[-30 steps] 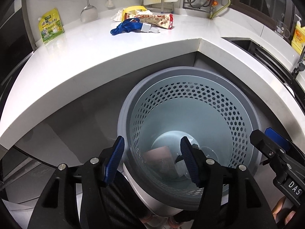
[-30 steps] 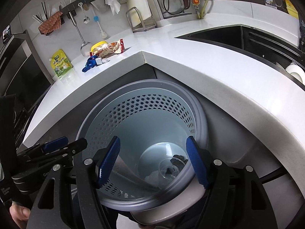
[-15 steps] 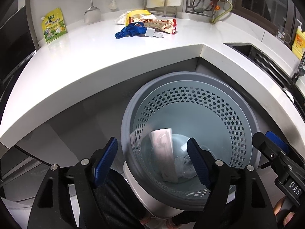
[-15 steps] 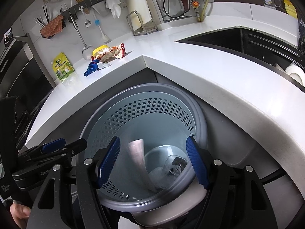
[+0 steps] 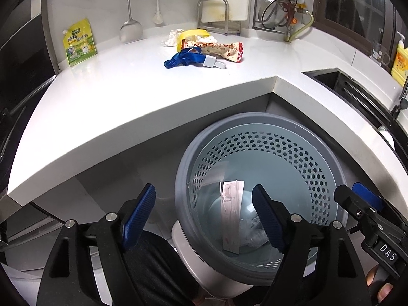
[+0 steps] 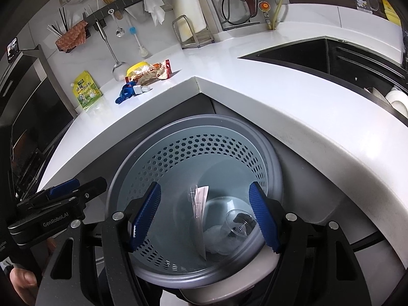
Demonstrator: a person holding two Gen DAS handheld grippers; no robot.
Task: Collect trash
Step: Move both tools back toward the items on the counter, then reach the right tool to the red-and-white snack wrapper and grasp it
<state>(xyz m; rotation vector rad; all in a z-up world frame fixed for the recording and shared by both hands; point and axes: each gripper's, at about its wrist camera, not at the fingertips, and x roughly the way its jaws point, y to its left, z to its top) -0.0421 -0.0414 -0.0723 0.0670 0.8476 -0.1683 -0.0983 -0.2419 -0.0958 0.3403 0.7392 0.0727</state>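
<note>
Left gripper (image 5: 204, 214): jaws spread wide, nothing between the blue pads (image 5: 139, 214); its left finger hangs outside the bin, its right finger over the bin's mouth.

Trash bin (image 5: 260, 119): grey rim, perforated pale-blue liner, standing below the countertop's inner corner, directly under both sets of jaws.

Flat paper package (image 5: 230, 219): inside the bin, leaning on end, seen between the left gripper's jaws, nearer the right pad. Beside it at the bin's bottom, a clear plastic cup (image 6: 236, 225) and crumpled white waste, seen between the right gripper's jaws.

Right gripper (image 6: 205, 218): jaws spread wide, empty, both pads over the bin's opening.

White countertop (image 5: 127, 97): beyond and above both jaws. On it, well ahead of the left jaws: green-yellow pouch (image 5: 79, 42), blue lanyard (image 5: 182, 58) with white tag, red-ended snack wrapper (image 5: 219, 48), yellow object (image 5: 195, 34), crumpled tissue (image 5: 173, 37).
</note>
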